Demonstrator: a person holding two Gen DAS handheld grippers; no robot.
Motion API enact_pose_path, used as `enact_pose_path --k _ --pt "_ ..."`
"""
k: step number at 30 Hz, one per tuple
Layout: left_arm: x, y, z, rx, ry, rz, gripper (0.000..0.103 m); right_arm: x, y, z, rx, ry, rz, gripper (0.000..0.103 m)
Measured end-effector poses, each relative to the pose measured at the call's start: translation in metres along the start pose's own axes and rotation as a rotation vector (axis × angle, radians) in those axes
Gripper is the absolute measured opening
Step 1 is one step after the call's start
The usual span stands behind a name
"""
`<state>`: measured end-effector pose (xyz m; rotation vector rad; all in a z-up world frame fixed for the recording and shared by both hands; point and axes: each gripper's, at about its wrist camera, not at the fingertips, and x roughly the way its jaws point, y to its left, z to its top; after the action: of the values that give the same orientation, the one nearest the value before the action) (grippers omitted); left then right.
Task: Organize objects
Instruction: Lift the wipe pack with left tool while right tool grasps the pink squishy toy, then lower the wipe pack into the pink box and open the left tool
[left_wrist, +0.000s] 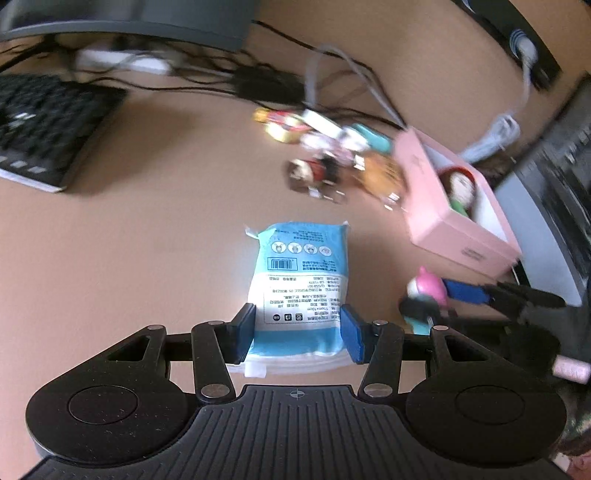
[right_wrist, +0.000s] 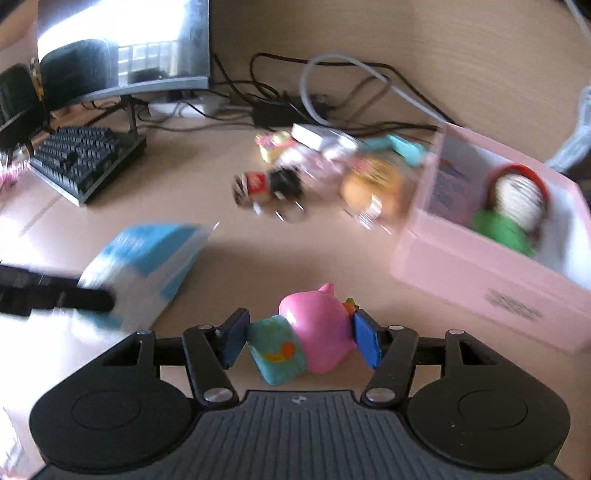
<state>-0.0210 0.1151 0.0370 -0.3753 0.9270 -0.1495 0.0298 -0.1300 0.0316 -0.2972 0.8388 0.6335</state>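
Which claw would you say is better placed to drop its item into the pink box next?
Probably the right claw: it holds the pink toy beside the pink box, whereas the left claw's tissue pack sits farther away.

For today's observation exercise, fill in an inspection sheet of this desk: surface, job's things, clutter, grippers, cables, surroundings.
Surface: tan desk, mostly bare in front.
Job's things: blue tissue pack; pink pig toy; pink box holding a red-hooded doll.
Clutter: blurred heap of small toys and packets beside the box.
Grippers: left gripper shut on the tissue pack; right gripper shut on the pig toy.
Cables: black and grey cables tangled at the back.
Surroundings: keyboard, monitor.
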Motion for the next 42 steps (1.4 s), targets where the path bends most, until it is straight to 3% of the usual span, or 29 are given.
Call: enact_pose_path --k 8,10,16,25,27,29,31,42 --pt "0.026 -0.037 0.007 0.075 0.052 -0.006 0.054 -0.036 -0.018 -0.046 -0.036 -0.011 -0.078 0.062" --pt "0.028 -0.040 0.009 0.082 0.060 0.005 0.055 -0.039 -0.023 -0.048 -0.009 -0.016 -0.088 0.063" --pt "0.030 -0.040 0.011 0.065 0.079 0.021 0.056 -0.051 -0.031 -0.056 0.051 -0.049 -0.093 0.078" --pt "0.032 -0.049 0.013 0.071 0.090 0.057 0.056 -0.041 -0.028 -0.056 0.064 -0.033 -0.063 0.079" --pt "0.033 -0.052 0.012 0.088 0.091 0.071 0.056 -0.038 -0.026 -0.054 0.071 -0.023 -0.058 0.075" --pt "0.033 -0.055 0.012 0.105 0.093 0.085 0.056 -0.036 -0.026 -0.053 0.082 -0.016 -0.041 0.060" --pt "0.034 -0.058 0.011 0.118 0.094 0.097 0.056 -0.035 -0.026 -0.051 0.092 -0.009 -0.031 0.050" --pt "0.043 -0.059 0.018 0.124 0.084 0.078 0.057 -0.050 -0.024 -0.052 0.098 -0.026 -0.055 0.048"
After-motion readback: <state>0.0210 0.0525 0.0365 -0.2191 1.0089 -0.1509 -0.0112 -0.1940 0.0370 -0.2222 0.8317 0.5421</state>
